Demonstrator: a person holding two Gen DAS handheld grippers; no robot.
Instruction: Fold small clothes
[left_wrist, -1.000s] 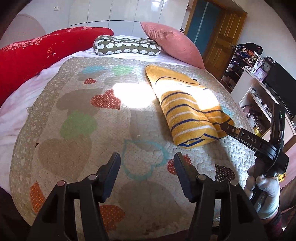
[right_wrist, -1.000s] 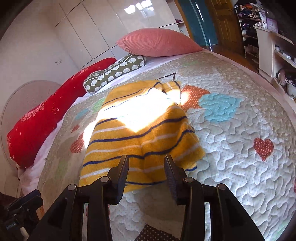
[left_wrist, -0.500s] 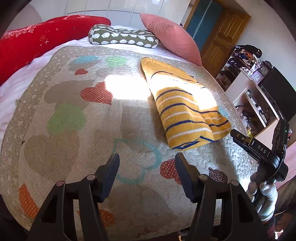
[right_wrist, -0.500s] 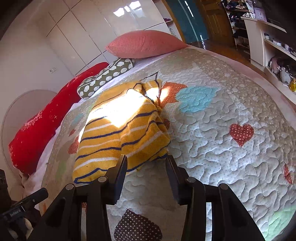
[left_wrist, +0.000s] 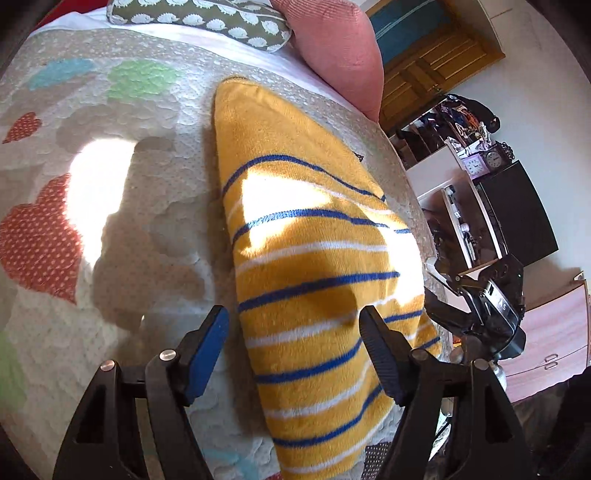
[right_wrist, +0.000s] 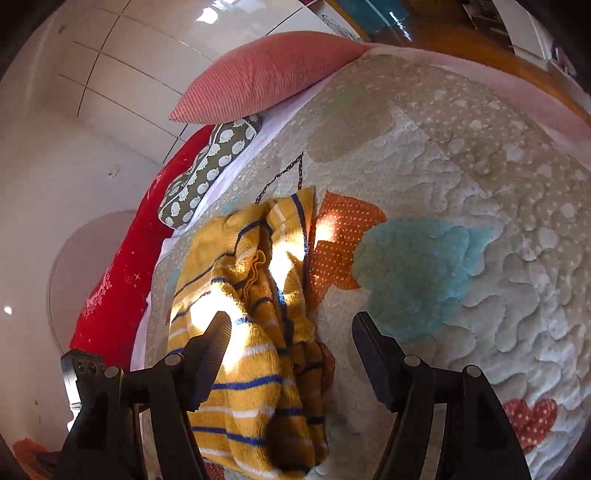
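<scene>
The yellow striped garment (left_wrist: 314, 280) lies folded on the heart-patterned quilt (left_wrist: 147, 229), filling the middle and lower centre of the left wrist view. The left gripper (left_wrist: 293, 350) hangs over its near end with jaws opening – nothing pinched, just cloth below the gap. In the right wrist view the garment sits lower left, and the right gripper (right_wrist: 290, 354) is opening too, grasping nothing. A pink pillow (right_wrist: 269, 74) sits top centre.
</scene>
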